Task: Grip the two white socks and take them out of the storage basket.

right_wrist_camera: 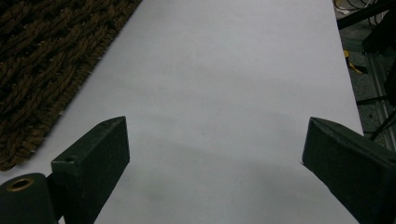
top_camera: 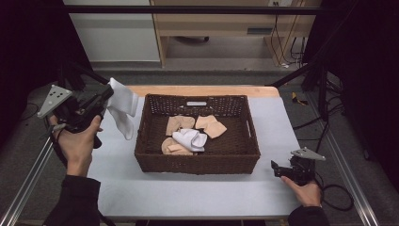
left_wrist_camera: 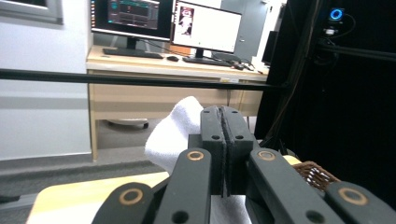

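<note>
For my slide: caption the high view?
Left gripper lifts a white sock beside the wicker basket; right gripper rests open.

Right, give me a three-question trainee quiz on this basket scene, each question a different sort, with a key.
1. True or false: the left gripper holds a white sock up in the air, to the left of the basket.
2. Multiple choice: the right gripper is (A) shut on a beige sock, (B) open over the bare table, (C) inside the basket.
3. Fill in: among the beige socks inside the basket lies one ___ sock.

Key:
1. True; its jaws are pressed shut on the sock.
2. B; its jaws stand wide apart, right of the basket.
3. White.
</note>
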Motion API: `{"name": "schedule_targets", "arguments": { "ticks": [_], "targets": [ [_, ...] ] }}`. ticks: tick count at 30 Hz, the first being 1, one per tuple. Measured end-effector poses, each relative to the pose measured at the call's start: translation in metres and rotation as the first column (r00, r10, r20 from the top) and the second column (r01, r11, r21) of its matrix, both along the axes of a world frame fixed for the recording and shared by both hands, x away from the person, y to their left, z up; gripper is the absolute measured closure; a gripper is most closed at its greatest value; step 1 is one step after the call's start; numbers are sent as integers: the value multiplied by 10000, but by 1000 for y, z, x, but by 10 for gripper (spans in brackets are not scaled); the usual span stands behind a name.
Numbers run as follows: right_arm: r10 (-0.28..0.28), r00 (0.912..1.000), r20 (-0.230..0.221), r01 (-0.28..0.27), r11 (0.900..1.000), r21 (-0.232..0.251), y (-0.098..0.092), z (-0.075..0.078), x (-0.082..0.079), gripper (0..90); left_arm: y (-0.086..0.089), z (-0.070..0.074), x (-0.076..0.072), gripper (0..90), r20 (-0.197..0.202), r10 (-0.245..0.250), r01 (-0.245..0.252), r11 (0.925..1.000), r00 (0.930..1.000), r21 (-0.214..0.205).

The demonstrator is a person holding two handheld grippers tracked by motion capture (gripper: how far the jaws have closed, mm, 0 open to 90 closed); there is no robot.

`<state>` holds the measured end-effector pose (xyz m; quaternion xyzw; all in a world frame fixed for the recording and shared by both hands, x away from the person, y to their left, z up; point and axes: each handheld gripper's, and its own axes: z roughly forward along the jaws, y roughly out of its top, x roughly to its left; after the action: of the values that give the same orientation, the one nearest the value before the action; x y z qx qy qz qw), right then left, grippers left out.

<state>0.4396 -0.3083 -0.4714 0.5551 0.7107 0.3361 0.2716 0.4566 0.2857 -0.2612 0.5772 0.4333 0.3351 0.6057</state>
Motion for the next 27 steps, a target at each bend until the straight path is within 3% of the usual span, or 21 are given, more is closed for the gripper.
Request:
{"name": "schedule_targets", "arguments": {
  "ticks": [7,8,9,11,17,23,24,25,27],
  "targets": [
    [-1,10000,-1,1,10000,-8,0,0,0,77,26,-32,1,882,-628,508,-516,9986,9967,-103],
    [-1,10000,-11,1,10000,-12,0,0,0,77,33,-44,3,882,-911,637,-647,9979,9938,-77],
    [-1,10000,-11,1,10000,-12,0,0,0,77,33,-44,3,882,-911,637,-647,9979,9938,-77],
    [-10,10000,-17,10,10000,-15,0,0,0,77,41,-62,4,882,-1288,768,-788,9968,9887,-108],
    [2,10000,-30,-2,10000,-61,0,0,0,77,49,-97,6,882,-2032,852,-865,9962,9754,24],
    [22,10000,-47,-23,9999,-110,1,-1,0,79,49,-130,11,881,-2907,985,-930,9951,9517,326],
    [19,10000,-49,-19,10000,-93,1,-1,0,79,49,-130,11,881,-2907,985,-930,9951,9517,326],
    [22,10000,-36,-22,9999,-109,1,-1,0,80,48,-136,13,881,-3223,1134,-956,9929,9398,705],
    [30,10000,-36,-31,9999,-112,1,-1,0,80,47,-143,13,880,-3472,1156,-911,9921,9307,860]
  ]
}}
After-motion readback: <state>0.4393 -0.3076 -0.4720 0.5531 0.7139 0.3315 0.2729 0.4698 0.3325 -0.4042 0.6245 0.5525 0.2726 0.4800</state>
